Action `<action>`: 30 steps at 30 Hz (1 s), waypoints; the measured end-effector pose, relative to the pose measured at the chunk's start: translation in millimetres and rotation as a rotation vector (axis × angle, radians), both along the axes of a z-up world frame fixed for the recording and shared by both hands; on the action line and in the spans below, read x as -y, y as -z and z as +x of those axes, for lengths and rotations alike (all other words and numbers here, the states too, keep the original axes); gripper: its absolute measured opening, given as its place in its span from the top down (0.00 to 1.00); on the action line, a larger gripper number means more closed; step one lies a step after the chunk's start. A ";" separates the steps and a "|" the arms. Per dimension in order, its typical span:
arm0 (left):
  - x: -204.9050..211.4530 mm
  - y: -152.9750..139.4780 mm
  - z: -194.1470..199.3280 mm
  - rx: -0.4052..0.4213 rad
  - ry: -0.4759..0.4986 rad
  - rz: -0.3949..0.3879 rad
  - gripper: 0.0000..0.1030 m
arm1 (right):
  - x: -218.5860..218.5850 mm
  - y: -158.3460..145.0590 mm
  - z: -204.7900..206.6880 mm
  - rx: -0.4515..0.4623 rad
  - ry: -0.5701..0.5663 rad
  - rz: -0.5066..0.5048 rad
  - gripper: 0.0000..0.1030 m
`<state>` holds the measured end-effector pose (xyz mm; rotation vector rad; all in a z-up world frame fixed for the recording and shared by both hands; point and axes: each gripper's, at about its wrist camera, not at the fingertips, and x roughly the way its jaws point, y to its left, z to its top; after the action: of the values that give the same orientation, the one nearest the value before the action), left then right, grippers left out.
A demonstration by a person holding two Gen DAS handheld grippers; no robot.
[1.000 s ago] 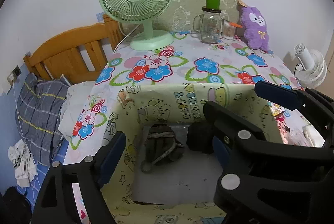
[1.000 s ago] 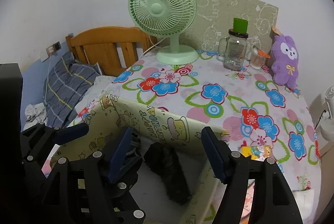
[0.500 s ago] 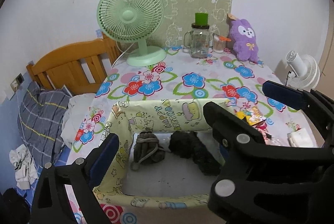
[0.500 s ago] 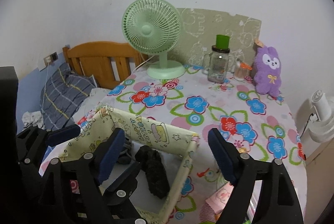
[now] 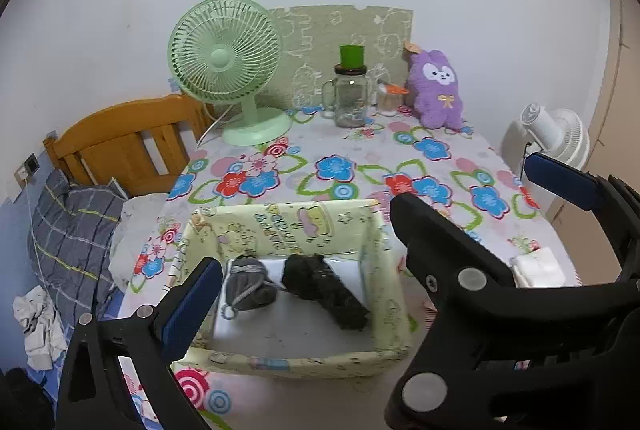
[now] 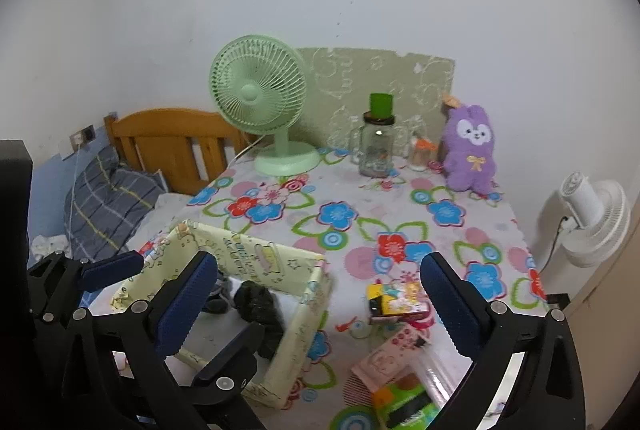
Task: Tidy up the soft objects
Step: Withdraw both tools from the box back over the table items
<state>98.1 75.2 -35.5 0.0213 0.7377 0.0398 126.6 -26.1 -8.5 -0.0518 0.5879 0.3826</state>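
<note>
Two sets of tongs stand fully spread, and nothing sits between the blue pads of either; their jaws have just been opening, so both are free of load. The left gripper (image 5: 368, 226) hangs above the near edge of the fabric box (image 5: 394, 314), pointing down and forward into it. The right gripper (image 6: 320, 294) hangs to the box's right, above the floral tablecloth (image 6: 340, 218), with its left finger over the box's right wall.

Both soft bundles lie inside the box, ahead of and below the tongs. The grey sock bundle (image 5: 248, 286) sits at the left, a rounded lump with a loose cord trailing toward the front. Just beside it, the dark fuzzy roll (image 5: 324, 290) stretches longer, its long axis running from the back wall toward the front right corner. I cannot tell whether the two touch. The left gripper is the nearer one to both; the right would have to reach in over the wall.

The box looks like thin printed cloth over a light frame: pale yellow, cartoon figures, walls that sag slightly, a plain pale floor. The roll looks pilled and matte, the grey bundle knitted. The only soft thing I can see out on the table is the purple plush rabbit (image 6: 470, 149), upright at the far edge beside the glass jar (image 6: 376, 145) and well apart from both grippers, somewhat closer to the right one. If it is next, that arm seems better placed.
</note>
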 end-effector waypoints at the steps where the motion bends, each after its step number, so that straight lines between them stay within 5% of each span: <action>1: 3.1 -1.1 -1.2 0.003 0.004 -0.002 0.00 | 3.4 -1.3 -2.3 0.004 0.006 -0.002 0.00; 30: 93.9 -10.5 -29.9 0.083 0.042 -0.006 0.00 | 101.9 -6.9 -40.2 0.074 0.133 0.025 0.00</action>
<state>68.2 -18.7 -25.0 0.0297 0.6544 -0.0016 86.4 -128.1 -1.6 -0.0023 0.5100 0.2578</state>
